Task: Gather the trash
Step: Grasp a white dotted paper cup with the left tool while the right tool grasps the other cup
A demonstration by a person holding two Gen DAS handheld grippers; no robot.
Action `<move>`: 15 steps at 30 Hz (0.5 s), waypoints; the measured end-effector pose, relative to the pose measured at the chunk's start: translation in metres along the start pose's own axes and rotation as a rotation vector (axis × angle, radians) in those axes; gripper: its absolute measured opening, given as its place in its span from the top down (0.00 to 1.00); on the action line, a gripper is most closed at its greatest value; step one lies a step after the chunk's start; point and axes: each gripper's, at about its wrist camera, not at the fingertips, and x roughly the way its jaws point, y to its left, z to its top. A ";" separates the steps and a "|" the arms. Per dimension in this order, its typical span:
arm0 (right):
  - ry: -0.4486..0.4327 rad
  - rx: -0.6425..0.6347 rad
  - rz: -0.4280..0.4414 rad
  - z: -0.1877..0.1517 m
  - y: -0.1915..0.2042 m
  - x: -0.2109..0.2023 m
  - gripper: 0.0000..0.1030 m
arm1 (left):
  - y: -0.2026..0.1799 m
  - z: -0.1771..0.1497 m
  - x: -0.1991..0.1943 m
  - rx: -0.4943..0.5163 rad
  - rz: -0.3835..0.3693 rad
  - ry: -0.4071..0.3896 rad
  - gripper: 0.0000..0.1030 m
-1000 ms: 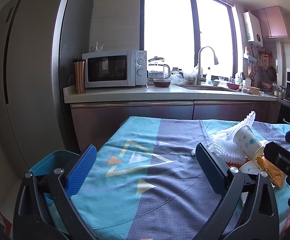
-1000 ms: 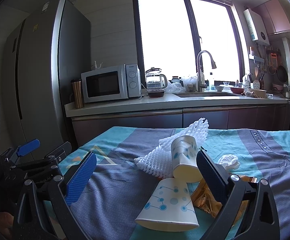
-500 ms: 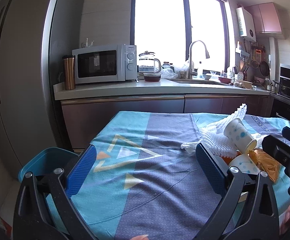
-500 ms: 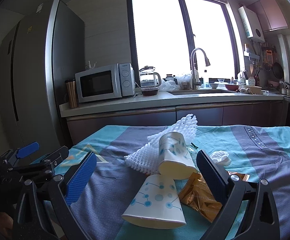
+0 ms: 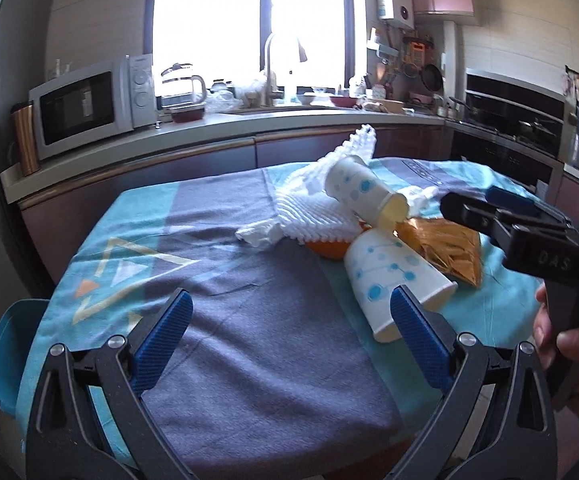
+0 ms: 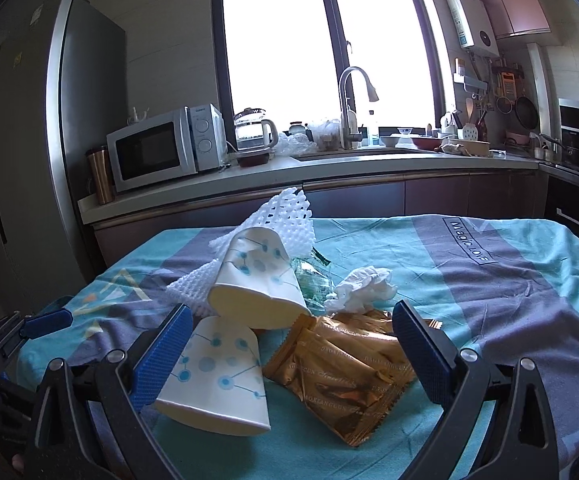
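A trash pile lies on the blue and grey tablecloth (image 6: 489, 280): two white paper cups with blue dots, one lying near me (image 6: 217, 376) (image 5: 393, 280), one tipped on top (image 6: 257, 280) (image 5: 361, 196). White foam netting (image 6: 285, 216) (image 5: 313, 216), a gold wrapper (image 6: 349, 368) (image 5: 445, 248) and a crumpled tissue (image 6: 365, 284) lie with them. My right gripper (image 6: 289, 364) is open, its jaws either side of the near cup and the wrapper. My left gripper (image 5: 289, 336) is open and empty over bare cloth, left of the near cup.
A blue bin (image 5: 5, 352) sits low beside the table's left edge. Behind the table runs a counter with a microwave (image 6: 161, 152), a kettle (image 6: 253, 132) and a sink tap (image 6: 353, 108). A fridge (image 6: 29, 140) stands at the left.
Both grippers have moved forward and right towards the trash pile. The right gripper now straddles the near cup and wrapper. Both stay open.
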 end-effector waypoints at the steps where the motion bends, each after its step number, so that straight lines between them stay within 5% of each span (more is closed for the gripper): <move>1: 0.006 -0.010 -0.004 -0.001 -0.001 0.002 0.06 | -0.005 -0.003 0.001 0.020 -0.019 0.011 0.05; 7: 0.039 -0.078 -0.011 0.003 0.001 0.023 0.11 | -0.031 -0.012 0.013 0.086 -0.074 0.072 0.05; 15: 0.096 -0.171 0.014 0.006 0.011 0.053 0.35 | -0.019 -0.006 0.038 0.005 -0.087 0.159 0.31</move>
